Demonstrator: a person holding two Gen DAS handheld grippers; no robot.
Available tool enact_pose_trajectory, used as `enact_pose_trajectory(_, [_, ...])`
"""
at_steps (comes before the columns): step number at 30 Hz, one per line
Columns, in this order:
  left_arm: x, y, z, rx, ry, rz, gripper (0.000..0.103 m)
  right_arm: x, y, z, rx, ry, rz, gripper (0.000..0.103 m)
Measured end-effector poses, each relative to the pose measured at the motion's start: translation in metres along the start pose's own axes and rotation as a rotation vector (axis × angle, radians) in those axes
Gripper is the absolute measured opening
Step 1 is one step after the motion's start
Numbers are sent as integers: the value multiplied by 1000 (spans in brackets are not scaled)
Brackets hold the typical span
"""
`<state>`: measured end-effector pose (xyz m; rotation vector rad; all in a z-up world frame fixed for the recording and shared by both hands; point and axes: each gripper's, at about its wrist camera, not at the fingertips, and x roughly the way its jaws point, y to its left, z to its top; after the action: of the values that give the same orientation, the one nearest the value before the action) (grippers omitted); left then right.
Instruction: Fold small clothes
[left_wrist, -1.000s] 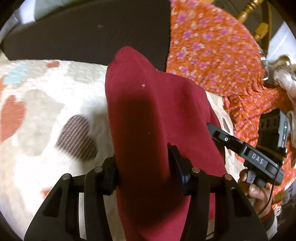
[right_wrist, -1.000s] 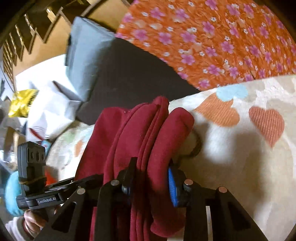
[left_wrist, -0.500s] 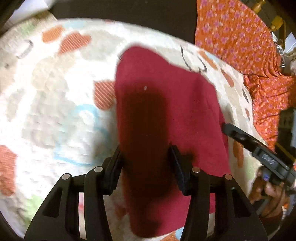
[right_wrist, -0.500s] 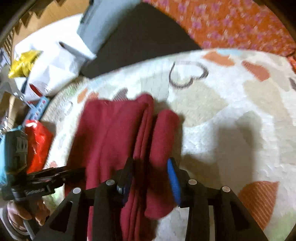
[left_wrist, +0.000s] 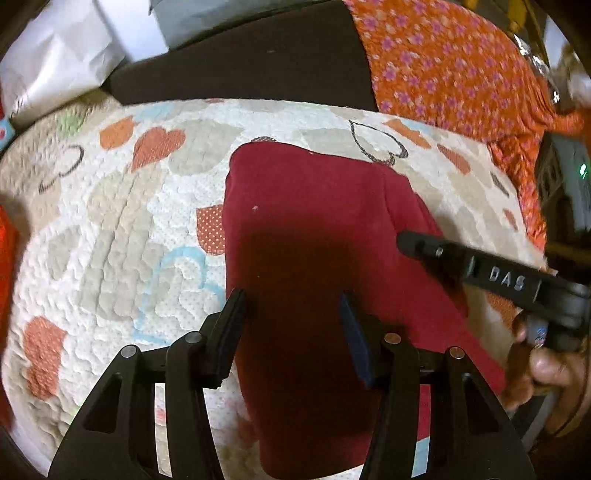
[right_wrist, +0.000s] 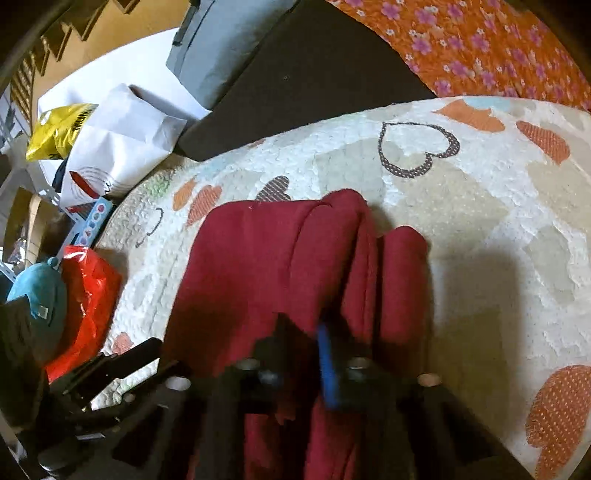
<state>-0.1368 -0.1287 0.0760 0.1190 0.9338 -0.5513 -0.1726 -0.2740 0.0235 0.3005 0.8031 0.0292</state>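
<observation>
A dark red garment (left_wrist: 314, 240) lies folded on a quilted mat with heart shapes (left_wrist: 110, 229). My left gripper (left_wrist: 291, 317) stands over its near end with its jaws spread wide; the cloth lies flat beneath them. In the right wrist view the garment (right_wrist: 258, 258) shows bunched folds along its right edge. My right gripper (right_wrist: 301, 354) is blurred and low over the cloth; I cannot tell whether it still pinches a fold. The right gripper also shows in the left wrist view (left_wrist: 480, 273).
An orange floral cloth (left_wrist: 461, 74) lies at the far right. A dark cushion (left_wrist: 240, 66) borders the mat's far edge. White paper bags (right_wrist: 122, 140), a yellow bag (right_wrist: 59, 129), a red bag (right_wrist: 88, 291) and a teal toy (right_wrist: 40, 291) crowd the left.
The garment has been lowered from a raised hold onto the mat. My left gripper's jaws have opened and let go of it. The right gripper has dropped lower and blurred.
</observation>
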Motion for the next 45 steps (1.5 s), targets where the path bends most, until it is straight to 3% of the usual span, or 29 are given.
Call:
enact_pose_trajectory(3, [-4,0,-1,2,-15,-27,53,-12,5,-1,-70,-34,-70,8])
enact_pose_trajectory(7, [1,-8,1,30,-24,-21,59,7,-2,-6,-89,-2,-133,8])
enact_pose_trajectory(11, [10,-17,-3,73,-23,25,70,3,-6,-8,-63,-14,-105,8])
enact_pose_trajectory(17, [14,-18,-4,76,-23,35,75,-16,4,-10,-83,-13,-115,8])
enact_pose_trajectory(25, [11,-14,-5,55,-33,22,75,-43,11,-17,-107,-38,-155,8])
enact_pose_trajectory(37, [-14,-5,-3,42,-128,50,75,-63,36,-26,-164,-60,-94,8])
enact_pose_trajectory(45, [-13,0,-4,33,-114,63,75,-57,52,-36,-218,-40,-52,8])
